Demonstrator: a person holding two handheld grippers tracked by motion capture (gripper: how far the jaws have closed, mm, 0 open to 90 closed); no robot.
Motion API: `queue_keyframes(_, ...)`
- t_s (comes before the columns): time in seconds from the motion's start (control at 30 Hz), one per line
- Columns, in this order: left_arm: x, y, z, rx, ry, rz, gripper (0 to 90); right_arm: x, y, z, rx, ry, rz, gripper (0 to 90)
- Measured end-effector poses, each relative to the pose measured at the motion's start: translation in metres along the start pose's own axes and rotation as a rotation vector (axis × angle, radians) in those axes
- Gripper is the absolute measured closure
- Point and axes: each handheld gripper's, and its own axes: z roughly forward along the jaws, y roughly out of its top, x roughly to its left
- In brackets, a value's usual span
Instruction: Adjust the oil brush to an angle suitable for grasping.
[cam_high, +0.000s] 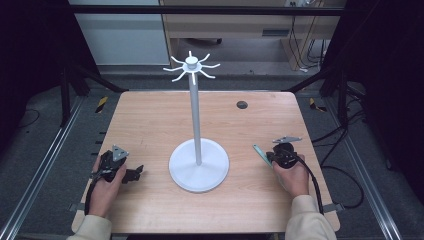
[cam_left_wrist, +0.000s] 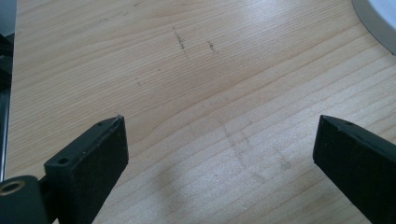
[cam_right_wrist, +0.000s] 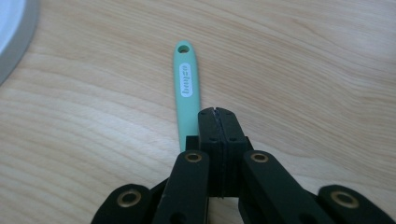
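Right now the right tool (cam_right_wrist: 218, 112) has its jaws pressed together, and a mint-green handle (cam_right_wrist: 187, 88) with a hanging hole at its tip runs out from beside and beneath them. From the right gripper view I cannot tell whether the jaws truly pinch the handle or merely rest closed on top of it; the rest of the utensil is hidden under the tool. In the high view the handle (cam_high: 260, 153) lies low over the counter (cam_high: 150, 115), on the person's right, pointing toward the round base of the white hook stand (cam_high: 198, 165), near it but apart.

The left tool (cam_high: 134, 174) rests on the counter on the other side of the base, jaws spread wide with nothing between them; its own view shows bare wood (cam_left_wrist: 210, 93).

My guess is that the utensil is meant for one of the hooks at the top of the stand (cam_high: 191, 66). To do that well, the grip should be firm and near the hidden end, leaving the holed tip free. Lift straight up first, clear of the base, then bring the hole level with a hook. Since the pole is thin, the idle left tool could steady the base if the stand wobbles.
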Motion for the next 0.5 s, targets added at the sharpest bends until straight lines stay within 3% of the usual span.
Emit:
queue_keyframes(0.07,0.0,0.0,0.0,-0.001,-0.001,0.001,2.8,0.008,0.002,0.001,0.013,0.015,-0.039,90.0)
queue_keyframes(0.27,-0.001,0.0,0.0,-0.002,-0.003,0.002,2.8,0.017,0.003,0.001,0.026,0.069,-0.072,90.0)
queue_keyframes(0.5,-0.001,0.0,0.0,0.0,-0.004,0.003,2.8,0.023,0.002,0.0,0.036,0.096,-0.088,90.0)
